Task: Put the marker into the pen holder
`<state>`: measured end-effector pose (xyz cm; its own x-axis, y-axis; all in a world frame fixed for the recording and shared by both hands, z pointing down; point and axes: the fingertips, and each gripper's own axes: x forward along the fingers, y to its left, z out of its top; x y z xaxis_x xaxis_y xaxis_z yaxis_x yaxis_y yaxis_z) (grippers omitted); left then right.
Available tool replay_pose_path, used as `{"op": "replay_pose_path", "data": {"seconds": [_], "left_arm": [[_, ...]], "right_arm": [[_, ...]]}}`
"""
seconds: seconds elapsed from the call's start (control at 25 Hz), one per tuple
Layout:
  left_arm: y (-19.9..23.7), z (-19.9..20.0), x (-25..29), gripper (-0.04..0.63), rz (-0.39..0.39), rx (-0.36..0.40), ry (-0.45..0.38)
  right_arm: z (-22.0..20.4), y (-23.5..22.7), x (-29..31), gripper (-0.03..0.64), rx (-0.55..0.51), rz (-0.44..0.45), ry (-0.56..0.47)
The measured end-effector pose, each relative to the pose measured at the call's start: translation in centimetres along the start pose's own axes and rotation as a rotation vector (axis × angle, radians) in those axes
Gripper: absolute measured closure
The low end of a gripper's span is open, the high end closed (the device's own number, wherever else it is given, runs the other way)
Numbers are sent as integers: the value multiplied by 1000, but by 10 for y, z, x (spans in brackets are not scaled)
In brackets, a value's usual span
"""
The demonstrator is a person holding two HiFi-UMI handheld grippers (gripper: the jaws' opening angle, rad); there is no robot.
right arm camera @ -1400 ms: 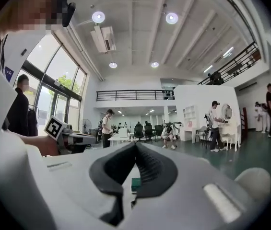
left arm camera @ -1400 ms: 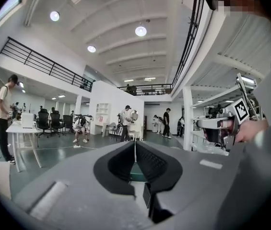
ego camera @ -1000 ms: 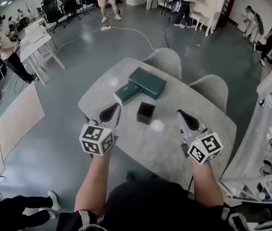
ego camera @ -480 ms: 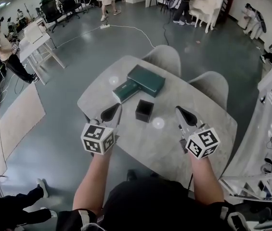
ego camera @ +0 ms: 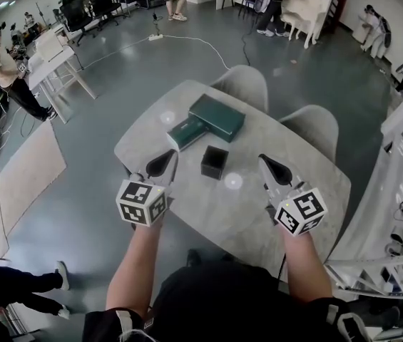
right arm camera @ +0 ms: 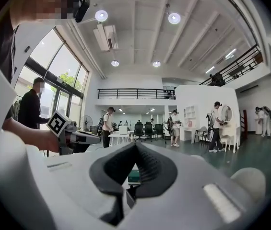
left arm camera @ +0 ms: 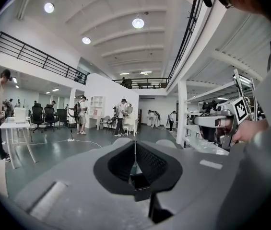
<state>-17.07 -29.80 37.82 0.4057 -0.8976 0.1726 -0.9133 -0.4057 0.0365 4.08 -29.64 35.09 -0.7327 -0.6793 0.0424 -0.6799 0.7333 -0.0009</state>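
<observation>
— Marker: is either gripper carrying it?

— No. The left gripper (ego camera: 162, 164) is pressing its black ribbed jaws together on nothing, and the right gripper (ego camera: 274, 169) is doing the same. They are hovering on the near-left and near-right of the pen holder (ego camera: 214, 162), close to it but apart from it.

— So where is the marker lying?

— I am not finding it in any view. Nothing pen-shaped is showing around the pen holder, and the head view is not looking deep enough into its dark opening to tell whether something is standing inside.

— Which step is in hand, then?

— Two are fitting. Either the marker is already sitting out of sight inside the pen holder, or it is lying somewhere outside the frames. I am judging no further; whatever comes next is depending on seeing into that opening.

— And the things themselves?

— The pen holder is looking like a small, matt black, square-sided box with an open top. Beyond it a slim green box (ego camera: 185, 134) is lying against a larger green box (ego camera: 217, 117), both hard-edged and slightly glossy. Under the pen holder the surface (ego camera: 208, 216) is showing pale grey, smooth and stone-like, with rounded corners, and is throwing back bright spots of light. Farther beyond the pen holder, two pale chairs (ego camera: 242, 87) with rounded backs are standing at the far edge.
</observation>
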Motion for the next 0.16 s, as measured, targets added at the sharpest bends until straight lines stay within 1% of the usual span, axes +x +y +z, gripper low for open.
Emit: {"op": "replay_pose_path", "data": {"seconds": [0.16], "left_arm": [[0,2,-4,578,-1,6,-5]], "right_arm": [[0,7,4,617,8,13,-4]]}}
